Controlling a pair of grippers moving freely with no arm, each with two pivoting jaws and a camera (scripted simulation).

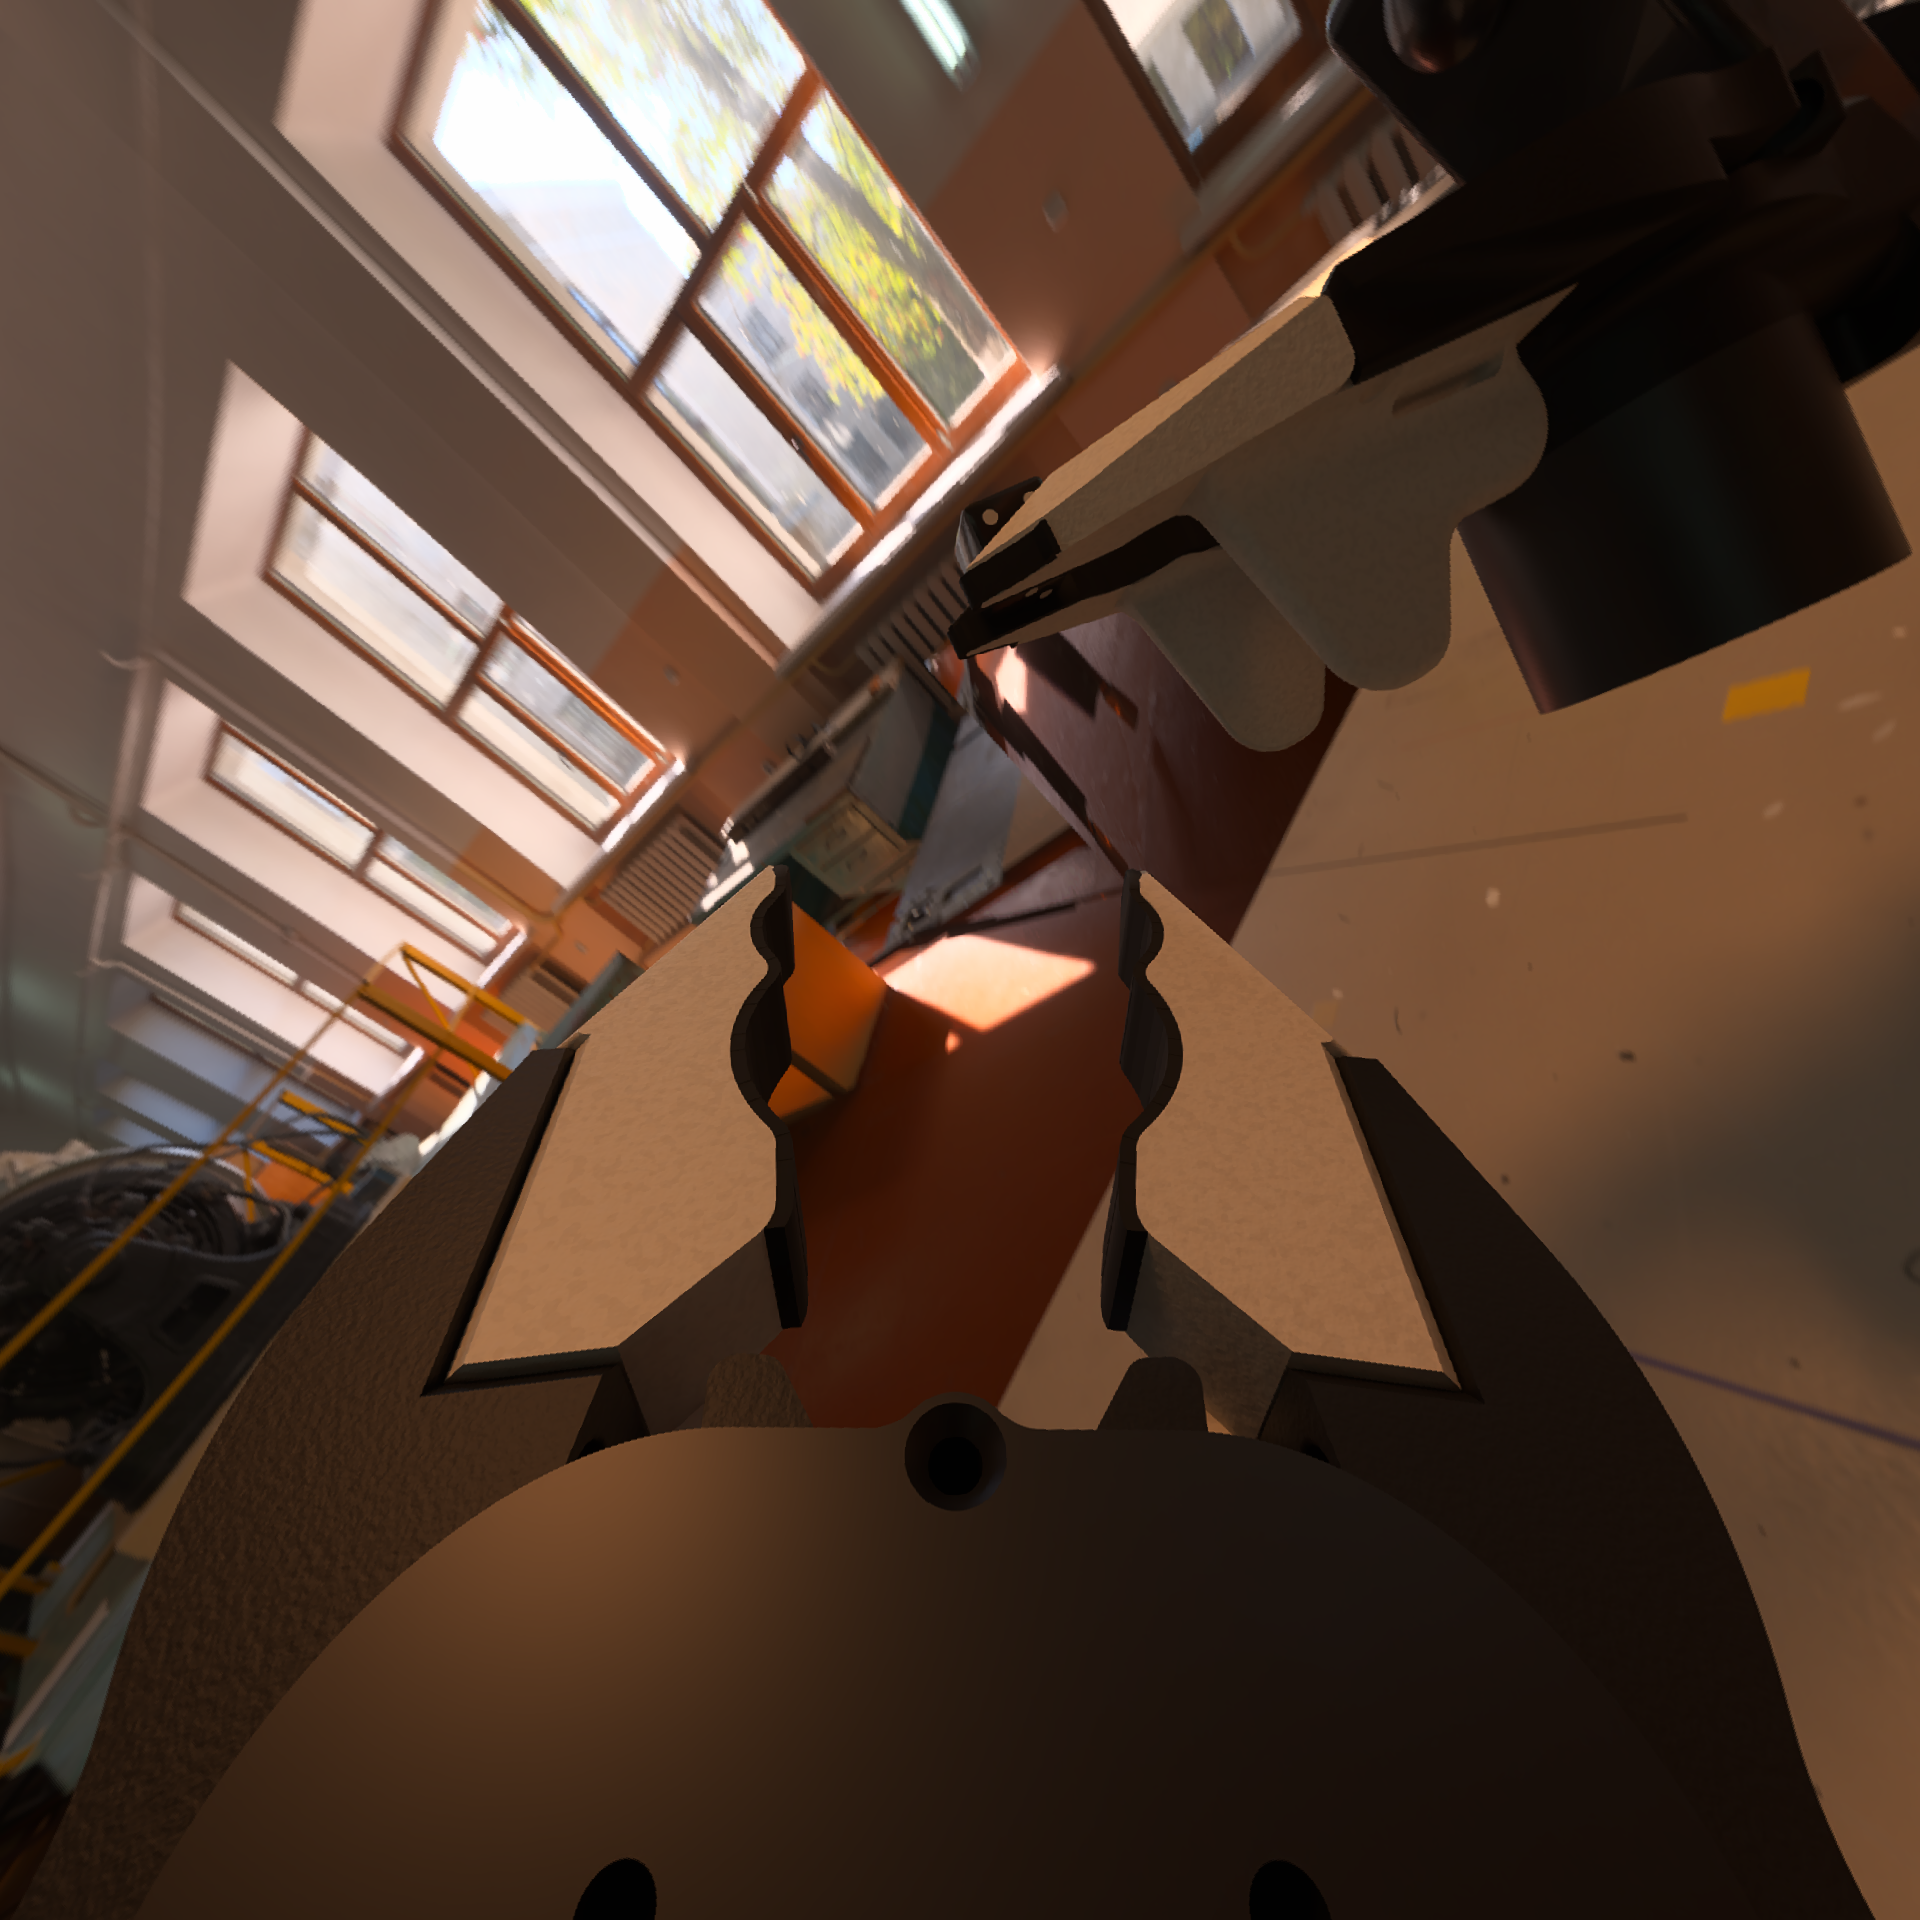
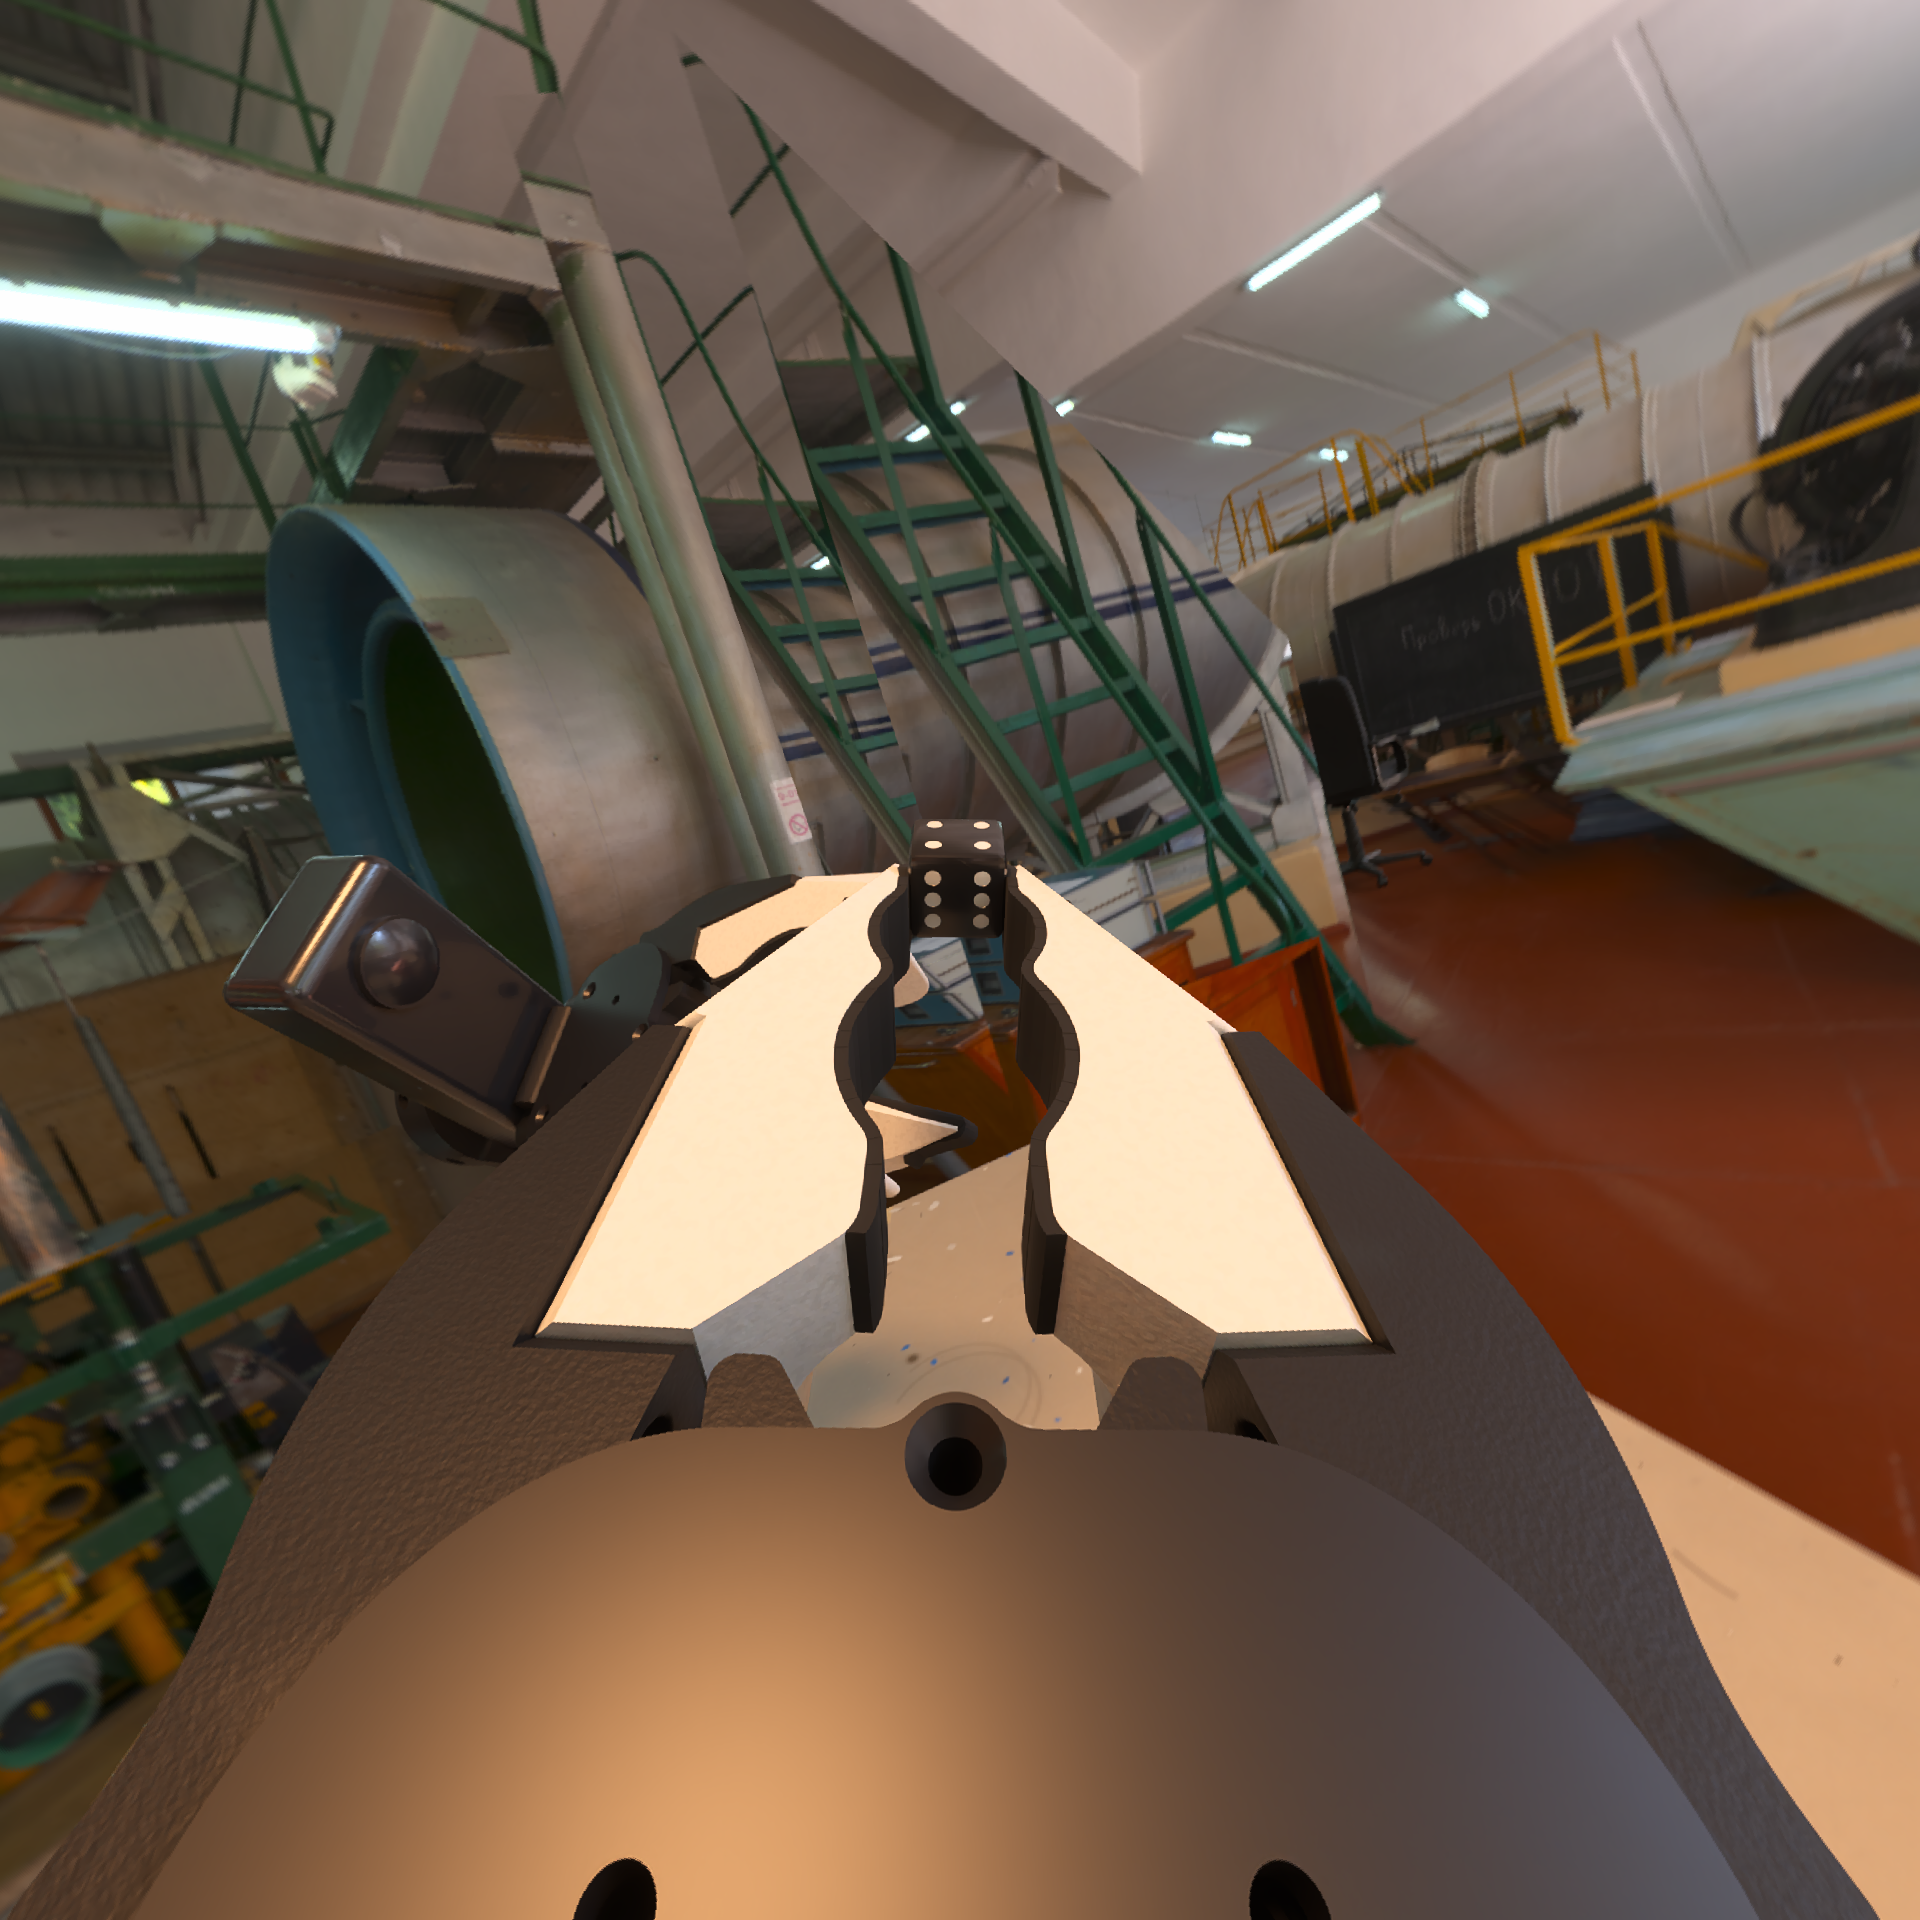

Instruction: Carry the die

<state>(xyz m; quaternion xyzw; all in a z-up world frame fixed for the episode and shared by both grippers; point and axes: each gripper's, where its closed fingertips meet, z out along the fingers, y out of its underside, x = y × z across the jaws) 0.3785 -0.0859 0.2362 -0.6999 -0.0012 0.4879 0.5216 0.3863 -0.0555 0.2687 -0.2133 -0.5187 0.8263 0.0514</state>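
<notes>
The die (image 2: pixel 956 883) is black with white pips. It is pinched between the tips of my right gripper (image 2: pixel 957 871), which is shut on it and holds it in the air above the beige table (image 2: pixel 1766 1683). In the left wrist view the right gripper (image 1: pixel 997 569) comes in from the upper right, with the die (image 1: pixel 979 528) at its tips. My left gripper (image 1: pixel 954 899) is open and empty, a short way below and in front of the die. Its dark housing (image 2: pixel 405 987) shows to the left of my right fingers.
The beige table top (image 1: pixel 1579 987) lies under both grippers. Beyond its edge is a red floor (image 2: pixel 1610 1039), with a green metal staircase (image 2: pixel 935 582) and large machinery far behind. Windows (image 1: pixel 707 270) fill the wall in the left wrist view.
</notes>
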